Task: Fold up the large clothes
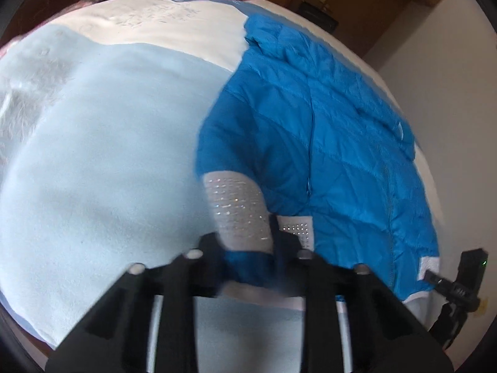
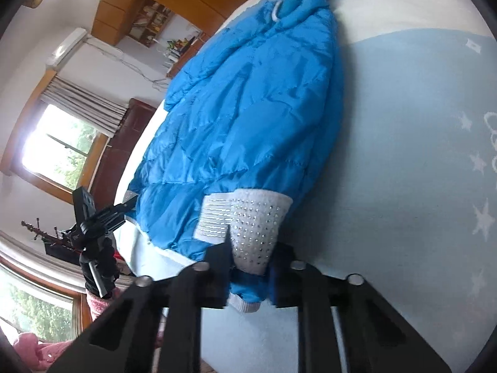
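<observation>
Pinching the jacket at its near end, both tongs are clenched on fabric. At the lower centre of the left wrist view, the left tongs grip blue cloth just below a white studded cuff. At the lower centre of the right wrist view, the right tongs grip the hem beneath the other studded cuff. No earlier state is shown.

The blue quilted jacket lies flat on the bed, which is covered with a pale blue blanket; its body runs away from the tongs toward the upper centre of the frame, where the hood rests near a white sheet.

Judged step: lifting the near end to fold it over the body.
- Raise both tongs together and level, so the padded cloth does not twist.
- Keep the cuffs inside the fold; each lies touching a grip point and could slide out.
- Carry the hem toward the hood, then lower before releasing.
- Slippery shell fabric may slip, so maintain pressure.

A tripod-mounted device stands beyond the bed edge at the left.
</observation>
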